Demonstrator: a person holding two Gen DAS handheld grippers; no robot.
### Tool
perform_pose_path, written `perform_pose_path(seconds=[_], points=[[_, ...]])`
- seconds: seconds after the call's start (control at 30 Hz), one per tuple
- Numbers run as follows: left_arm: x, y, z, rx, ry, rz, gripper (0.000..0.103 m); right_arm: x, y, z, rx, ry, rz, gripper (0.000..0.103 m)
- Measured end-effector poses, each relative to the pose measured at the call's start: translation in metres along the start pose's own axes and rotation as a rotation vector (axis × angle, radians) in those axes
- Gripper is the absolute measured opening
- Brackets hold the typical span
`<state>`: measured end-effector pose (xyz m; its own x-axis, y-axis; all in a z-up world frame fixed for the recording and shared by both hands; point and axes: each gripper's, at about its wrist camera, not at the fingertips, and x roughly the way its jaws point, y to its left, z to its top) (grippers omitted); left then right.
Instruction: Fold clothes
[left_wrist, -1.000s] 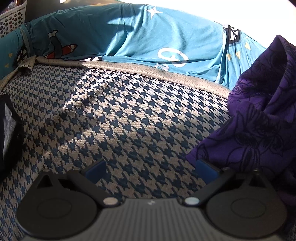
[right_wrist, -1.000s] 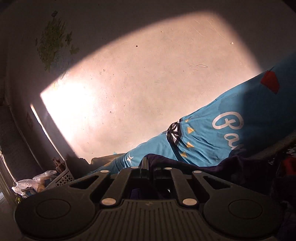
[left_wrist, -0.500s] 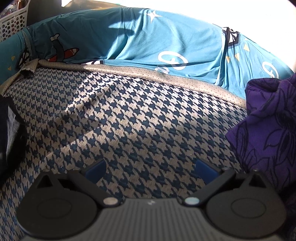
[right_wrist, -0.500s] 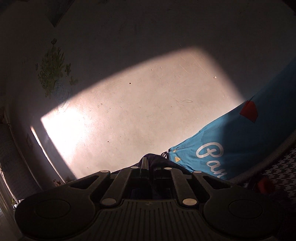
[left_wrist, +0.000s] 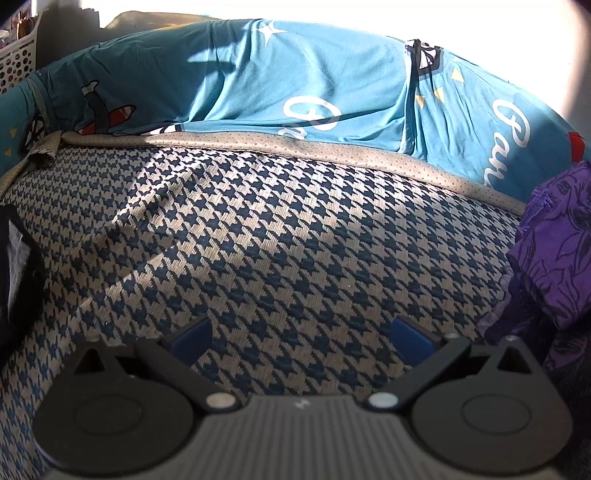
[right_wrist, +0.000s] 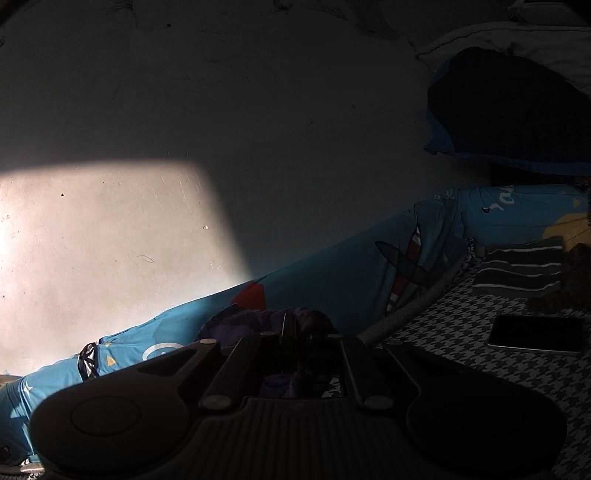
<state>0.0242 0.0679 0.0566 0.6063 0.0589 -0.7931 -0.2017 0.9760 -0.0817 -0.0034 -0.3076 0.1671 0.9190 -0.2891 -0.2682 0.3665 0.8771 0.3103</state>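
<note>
A purple garment with a dark flower print (left_wrist: 554, 251) hangs bunched at the right edge of the left wrist view, over the houndstooth bed cover (left_wrist: 280, 236). My left gripper (left_wrist: 301, 338) is open and empty, low over the cover, left of the garment. My right gripper (right_wrist: 290, 325) is shut on the purple garment (right_wrist: 240, 321); its jaws are pressed together with the cloth bunched around them, held up beside the blue bolster.
A blue cartoon-print bolster (left_wrist: 295, 81) runs along the far side of the bed against the wall (right_wrist: 147, 129). A dark phone (right_wrist: 535, 334) and folded striped clothes (right_wrist: 521, 271) lie on the cover at right. A dark item (left_wrist: 14, 266) sits at left, a white basket (left_wrist: 14, 59) beyond.
The purple garment has been drawn to the right, out of the left gripper's reach, baring the cover. The right gripper has swung right with the garment, bringing the phone and striped clothes into view.
</note>
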Motion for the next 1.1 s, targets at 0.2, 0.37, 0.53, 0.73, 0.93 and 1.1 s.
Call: perform_pose_path(seconds=[0.2, 0.37, 0.53, 0.73, 0.93, 1.1], points=[[-0.007, -0.006, -0.001, 0.014, -0.007, -0.003, 0.103, 0.016, -0.041, 0.0, 0.069, 0.133, -0.181, 0.007], [-0.015, -0.013, -0.002, 0.027, -0.019, -0.005, 0.103, 0.023, -0.065, -0.005, 0.099, 0.301, -0.168, 0.013], [-0.025, -0.02, -0.002, 0.038, -0.034, -0.015, 0.103, 0.01, -0.082, -0.014, 0.197, 0.394, -0.134, 0.033], [-0.036, -0.029, -0.005, 0.053, -0.049, -0.035, 0.103, -0.031, -0.102, -0.01, 0.283, 0.353, -0.192, 0.047], [-0.043, -0.032, -0.008, 0.058, -0.051, -0.044, 0.103, -0.042, -0.082, -0.014, 0.278, 0.354, 0.045, 0.047], [-0.042, -0.03, -0.008, 0.056, -0.054, -0.037, 0.103, -0.042, -0.043, -0.033, 0.289, 0.441, 0.337, 0.056]])
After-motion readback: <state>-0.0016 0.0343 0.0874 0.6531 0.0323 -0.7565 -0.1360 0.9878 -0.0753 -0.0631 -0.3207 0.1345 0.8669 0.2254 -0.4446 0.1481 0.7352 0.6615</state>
